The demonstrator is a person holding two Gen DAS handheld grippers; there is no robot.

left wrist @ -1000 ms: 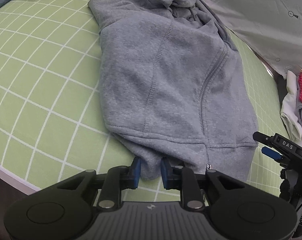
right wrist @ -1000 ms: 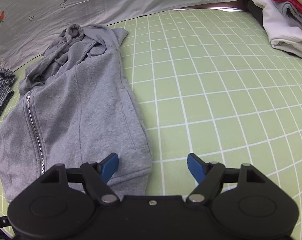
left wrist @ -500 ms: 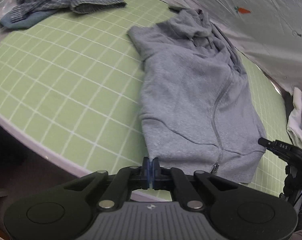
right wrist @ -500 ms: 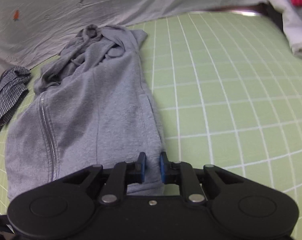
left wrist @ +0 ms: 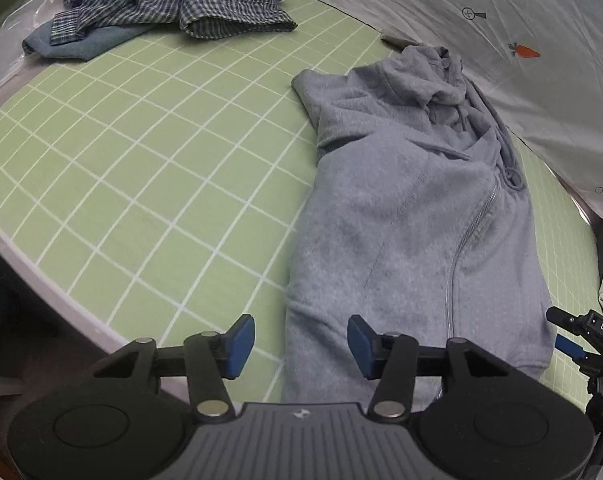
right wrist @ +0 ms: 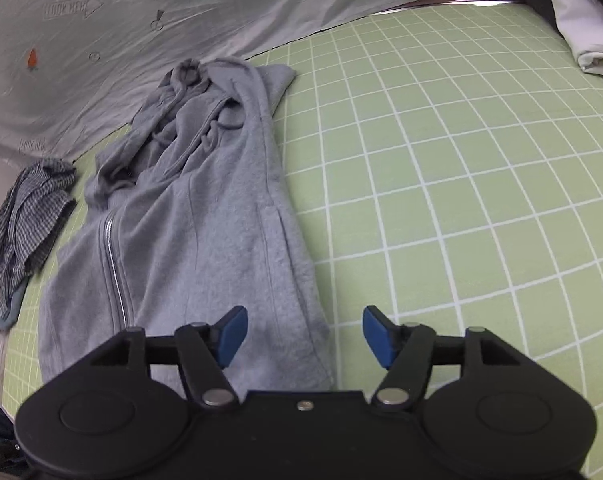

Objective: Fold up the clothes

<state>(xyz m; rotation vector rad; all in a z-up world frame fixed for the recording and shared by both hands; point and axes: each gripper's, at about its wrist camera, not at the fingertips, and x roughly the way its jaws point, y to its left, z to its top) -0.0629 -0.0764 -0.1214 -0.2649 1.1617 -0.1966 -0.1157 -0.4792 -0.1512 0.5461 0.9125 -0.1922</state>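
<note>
A grey zip hoodie [left wrist: 413, 240] lies flat and narrowly folded on the green grid mat [left wrist: 141, 160], hood at the far end and hem toward me. My left gripper [left wrist: 301, 346] hovers over the hem's left corner. Its jaws are opening, and the cloth lies below the gap with neither blue pad pressing on it. In the right wrist view the hoodie [right wrist: 197, 248] runs up and to the left. My right gripper [right wrist: 304, 336] straddles the hem's right corner. Its jaws are opening too, clear of the fabric. The right gripper's tip [left wrist: 581, 340] shows at the left view's right edge.
A crumpled plaid shirt [left wrist: 181, 4] on a blue cloth [left wrist: 81, 40] lies at the mat's far left. A white sheet with carrot prints [right wrist: 141, 20] lines the back. Folded clothes [right wrist: 581, 20] are stacked at the far right. The table's near edge [left wrist: 41, 272] curves at lower left.
Half a second ago both grippers were shut on the hoodie's hem; both have now let go and opened. The left gripper has drawn back and up, so the hoodie looks farther off.
</note>
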